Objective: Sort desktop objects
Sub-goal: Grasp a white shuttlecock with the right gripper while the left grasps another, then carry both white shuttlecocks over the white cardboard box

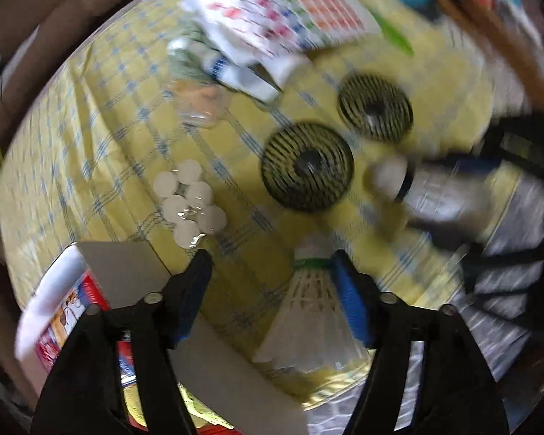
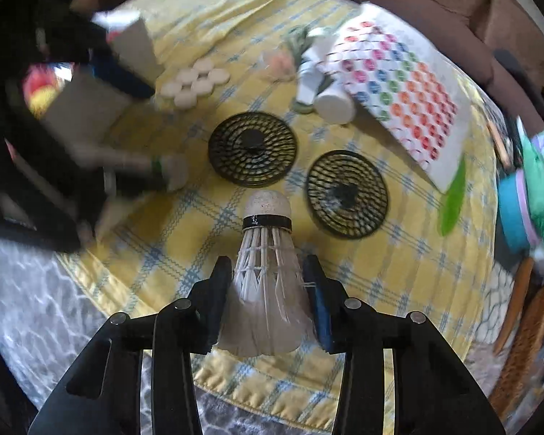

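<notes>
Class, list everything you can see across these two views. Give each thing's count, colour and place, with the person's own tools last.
tablecloth: one, yellow with blue checks, under everything.
mesh discs: two, black, mid-cloth, side by side.
round caps: six, white, clustered beside the box.
box: one, pale, at the cloth's far left.
sticker sheet: one, white with coloured dots, far right.
black-banded shuttlecock: one, white, between the jaws of the right gripper.
green-banded shuttlecock: one, white, against one finger of the left gripper.
left gripper: one, black, jaws open.
right gripper: one, black, jaws shut on the black-banded shuttlecock.
</notes>
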`<state>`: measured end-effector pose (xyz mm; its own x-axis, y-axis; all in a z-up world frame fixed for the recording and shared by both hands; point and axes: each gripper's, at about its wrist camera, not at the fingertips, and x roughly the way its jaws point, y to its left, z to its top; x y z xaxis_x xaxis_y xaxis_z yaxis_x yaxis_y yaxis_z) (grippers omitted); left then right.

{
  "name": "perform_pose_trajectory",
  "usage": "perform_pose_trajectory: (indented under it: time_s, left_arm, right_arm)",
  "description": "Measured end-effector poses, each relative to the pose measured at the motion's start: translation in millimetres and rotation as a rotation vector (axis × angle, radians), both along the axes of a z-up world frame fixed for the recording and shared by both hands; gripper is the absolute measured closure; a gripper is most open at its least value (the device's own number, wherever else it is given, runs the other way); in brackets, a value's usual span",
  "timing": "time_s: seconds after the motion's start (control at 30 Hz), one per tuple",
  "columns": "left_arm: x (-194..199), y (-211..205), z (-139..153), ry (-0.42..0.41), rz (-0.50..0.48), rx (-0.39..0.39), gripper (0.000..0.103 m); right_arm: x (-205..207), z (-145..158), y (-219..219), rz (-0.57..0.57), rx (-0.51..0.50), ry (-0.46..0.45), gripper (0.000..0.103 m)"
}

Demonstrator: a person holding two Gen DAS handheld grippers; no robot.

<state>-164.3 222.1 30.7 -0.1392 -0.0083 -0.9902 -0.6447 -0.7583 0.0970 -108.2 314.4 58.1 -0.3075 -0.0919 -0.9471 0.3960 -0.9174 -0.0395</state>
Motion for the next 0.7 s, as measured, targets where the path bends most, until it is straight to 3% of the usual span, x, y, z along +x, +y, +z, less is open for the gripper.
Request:
perform_pose_trajectory:
  time_s: [0.1,0.13,0.17,0.2,0.23,0.33,0.47,0.53,0.57,0.7]
  left_arm:
    - [19,17,-19,0.039,-0.101,-0.125,0.024]
    - [25,22,-24,0.064,-0.131,-0.161,0.027]
    - [29,26,-21,0.088,-0.149,-0.146,0.035]
    - [31,28,-20,0.061,-0.158,-0.120,0.068]
    - [32,30,-18,0.003,-0.153,-0.078,0.080]
    - [40,35,-3,0.092,-0.168,-0.086,0.080]
    - [38,15,54,0.073,-0.056,0.154,0.079]
    - [43,-14,98,0.073,-0.004,0.332,0.079]
    - [47,-24,110,0.079,0.019,0.385,0.079]
    - [55,-76,180,0.168,0.088,0.588,0.079]
  right_arm:
    - [11,11,17,-0.059,-0.017,0.043,0.064]
    - [15,15,22,-0.082,-0.029,0.059,0.064]
    - [19,19,28,-0.106,-0.048,0.073,0.064]
    - [24,25,33,-0.135,-0.070,0.093,0.064]
    - [28,33,39,-0.163,-0.095,0.118,0.064]
    - [47,58,50,-0.208,-0.188,0.193,0.064]
    - [73,93,38,-0.230,-0.267,0.271,0.064]
    - [81,111,28,-0.229,-0.317,0.300,0.064]
    - [87,122,22,-0.226,-0.340,0.320,0.064]
    - [106,159,-16,-0.184,-0.388,0.377,0.064]
